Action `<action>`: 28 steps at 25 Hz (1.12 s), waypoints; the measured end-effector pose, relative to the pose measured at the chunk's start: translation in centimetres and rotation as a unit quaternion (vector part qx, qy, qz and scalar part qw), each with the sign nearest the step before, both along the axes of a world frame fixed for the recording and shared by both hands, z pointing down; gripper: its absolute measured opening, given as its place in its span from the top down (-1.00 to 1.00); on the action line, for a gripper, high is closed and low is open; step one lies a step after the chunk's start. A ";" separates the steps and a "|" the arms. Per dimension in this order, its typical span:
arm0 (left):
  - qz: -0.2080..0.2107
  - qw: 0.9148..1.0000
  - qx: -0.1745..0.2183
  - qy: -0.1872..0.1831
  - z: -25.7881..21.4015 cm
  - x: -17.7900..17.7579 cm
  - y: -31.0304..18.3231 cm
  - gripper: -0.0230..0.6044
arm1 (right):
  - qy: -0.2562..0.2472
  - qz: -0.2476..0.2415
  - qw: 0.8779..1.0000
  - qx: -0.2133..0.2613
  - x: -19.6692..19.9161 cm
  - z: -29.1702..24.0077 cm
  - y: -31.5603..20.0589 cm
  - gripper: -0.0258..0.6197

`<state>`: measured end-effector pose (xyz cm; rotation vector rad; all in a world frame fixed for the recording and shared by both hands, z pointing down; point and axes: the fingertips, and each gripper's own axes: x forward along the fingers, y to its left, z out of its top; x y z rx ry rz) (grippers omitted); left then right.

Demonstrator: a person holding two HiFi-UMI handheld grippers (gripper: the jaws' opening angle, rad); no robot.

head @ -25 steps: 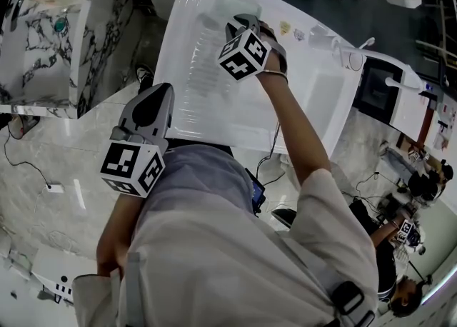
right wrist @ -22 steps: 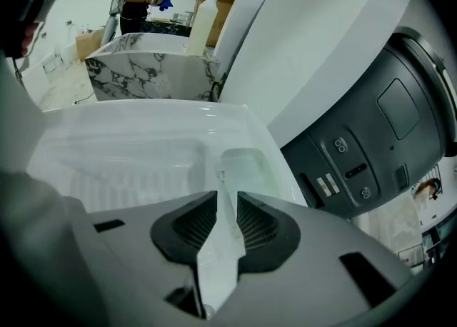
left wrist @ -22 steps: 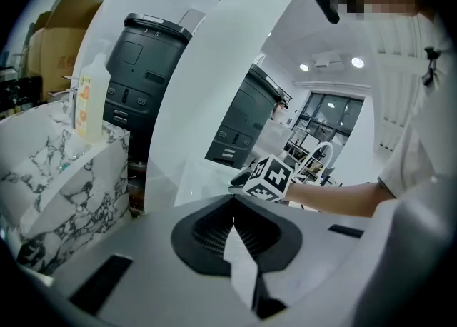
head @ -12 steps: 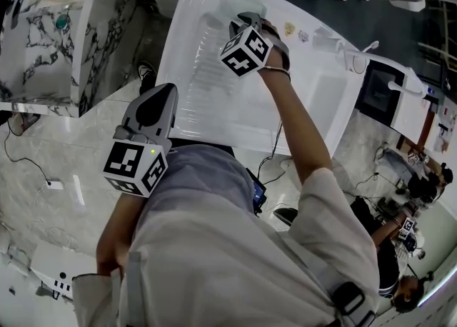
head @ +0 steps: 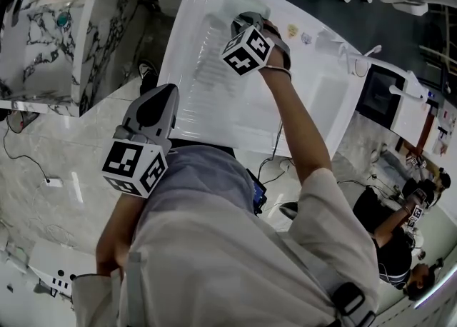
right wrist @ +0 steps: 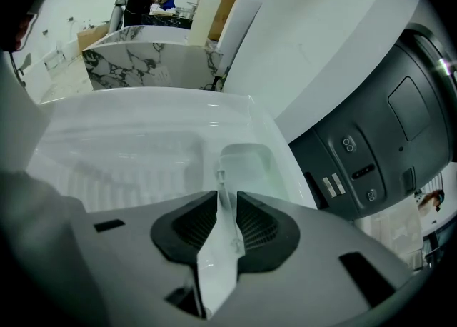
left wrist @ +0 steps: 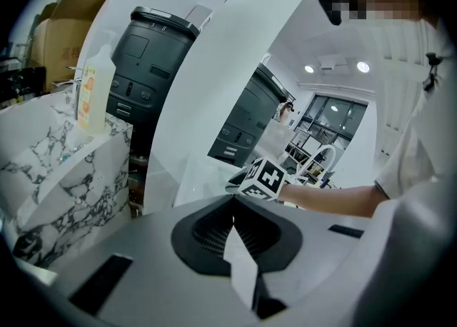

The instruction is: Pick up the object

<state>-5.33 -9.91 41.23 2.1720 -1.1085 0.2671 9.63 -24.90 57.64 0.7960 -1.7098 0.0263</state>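
A clear, pale plastic container (right wrist: 244, 165) lies at the far end of a white ribbed basin (head: 207, 97). In the head view the container (head: 241, 3) shows just beyond my right gripper (head: 248, 24). That gripper (right wrist: 224, 200) is shut on a thin upright edge of the container, which runs between the ribbed pads. My left gripper (head: 163, 97) hangs near my body at the basin's near edge, away from the container. Its jaws (left wrist: 233, 222) are shut with nothing between them; my right arm and marker cube (left wrist: 261, 178) show ahead of it.
A marble-patterned counter (head: 43, 40) stands to the left with a bottle (left wrist: 91, 93) on it. A dark grey machine (right wrist: 378, 140) stands right behind the basin's far end. A faucet (head: 360, 54) rises at the basin's right side. People (head: 400, 225) work at the lower right.
My right gripper has edged slightly farther along the basin, still shut on the container's edge. The left gripper has not moved.
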 end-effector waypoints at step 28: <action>0.004 1.000 -0.008 0.006 0.3 0.4 0.1 0.90 | 0.016 -0.010 1.000 -0.001 0.1 0.2 0.2 0.76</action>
